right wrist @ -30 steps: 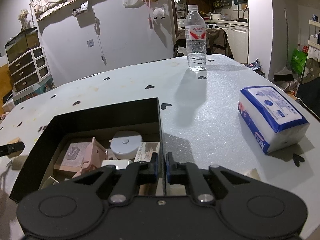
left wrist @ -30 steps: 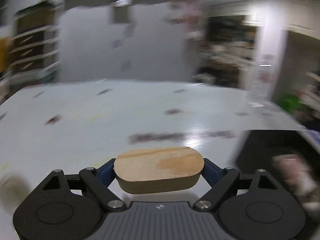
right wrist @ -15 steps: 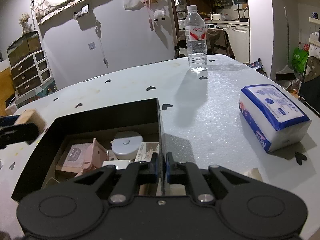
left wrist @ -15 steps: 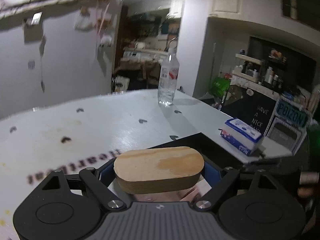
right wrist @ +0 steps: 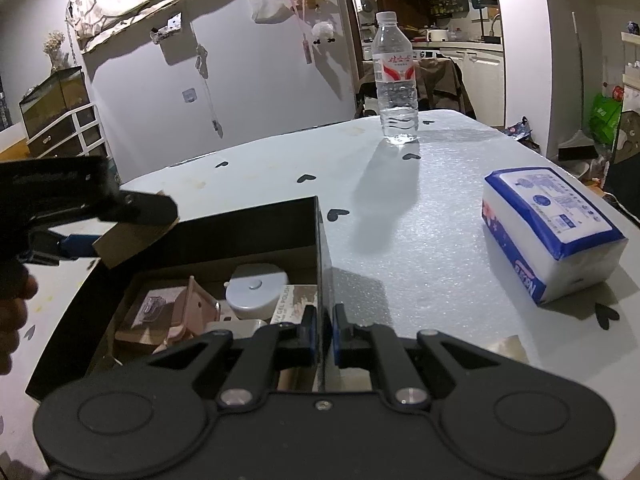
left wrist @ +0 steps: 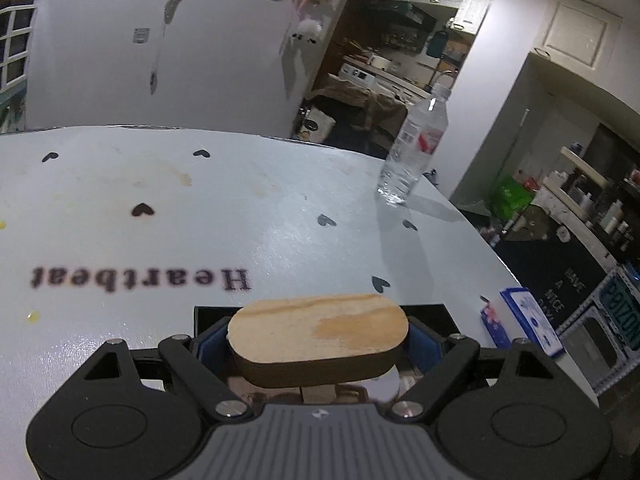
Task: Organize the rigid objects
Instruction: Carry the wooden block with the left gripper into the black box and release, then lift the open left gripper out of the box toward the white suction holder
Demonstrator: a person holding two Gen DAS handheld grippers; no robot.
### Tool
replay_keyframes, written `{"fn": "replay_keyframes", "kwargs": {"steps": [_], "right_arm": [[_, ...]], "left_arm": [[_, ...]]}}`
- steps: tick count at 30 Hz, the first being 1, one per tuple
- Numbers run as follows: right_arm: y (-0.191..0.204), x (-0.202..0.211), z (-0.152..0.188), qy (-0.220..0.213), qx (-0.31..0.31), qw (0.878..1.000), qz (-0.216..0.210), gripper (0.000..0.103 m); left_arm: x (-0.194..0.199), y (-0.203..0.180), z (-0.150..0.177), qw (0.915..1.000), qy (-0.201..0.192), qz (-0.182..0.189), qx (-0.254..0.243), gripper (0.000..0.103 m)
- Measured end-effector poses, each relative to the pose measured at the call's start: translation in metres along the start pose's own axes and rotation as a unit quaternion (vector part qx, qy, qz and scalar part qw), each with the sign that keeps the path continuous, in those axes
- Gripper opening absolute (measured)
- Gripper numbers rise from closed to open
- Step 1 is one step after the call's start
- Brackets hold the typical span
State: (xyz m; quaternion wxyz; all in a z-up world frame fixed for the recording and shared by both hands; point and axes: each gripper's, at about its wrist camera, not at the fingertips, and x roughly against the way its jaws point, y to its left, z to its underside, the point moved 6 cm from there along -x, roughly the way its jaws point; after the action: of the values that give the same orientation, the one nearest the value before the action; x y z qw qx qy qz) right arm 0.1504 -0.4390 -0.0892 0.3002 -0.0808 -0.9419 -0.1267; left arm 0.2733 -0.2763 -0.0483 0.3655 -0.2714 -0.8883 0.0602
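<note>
Placement step is judged to be in hand: the oval wooden block (left wrist: 318,330), smooth-faced with pale grain and a darker cut edge, is clamped between the left tongs (left wrist: 318,344) above the left edge of the black cardboard box (right wrist: 248,224). The right tongs (right wrist: 322,330) are closed on the box's thin right wall, apparently steadying it. Next, the block would need lowering into free space beside the round white case (right wrist: 256,290) and pink plastic piece (right wrist: 196,304), then release.
</note>
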Motion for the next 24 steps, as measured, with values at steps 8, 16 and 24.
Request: {"fn": "replay_keyframes", "kwargs": {"steps": [8, 16, 24], "right_arm": [[-0.001, -0.001, 0.0, 0.001, -0.002, 1.0, -0.005, 0.008], [-0.001, -0.002, 0.0, 0.001, -0.003, 1.0, -0.004, 0.008], [-0.002, -0.003, 0.001, 0.002, -0.004, 1.0, -0.005, 0.008]], "left_arm": [[-0.006, 0.003, 0.002, 0.9997, 0.014, -0.021, 0.004, 0.095], [0.002, -0.002, 0.007, 0.9998, 0.017, -0.009, -0.009, 0.1], [0.006, -0.004, 0.013, 0.9992, 0.038, -0.001, -0.011, 0.1]]}}
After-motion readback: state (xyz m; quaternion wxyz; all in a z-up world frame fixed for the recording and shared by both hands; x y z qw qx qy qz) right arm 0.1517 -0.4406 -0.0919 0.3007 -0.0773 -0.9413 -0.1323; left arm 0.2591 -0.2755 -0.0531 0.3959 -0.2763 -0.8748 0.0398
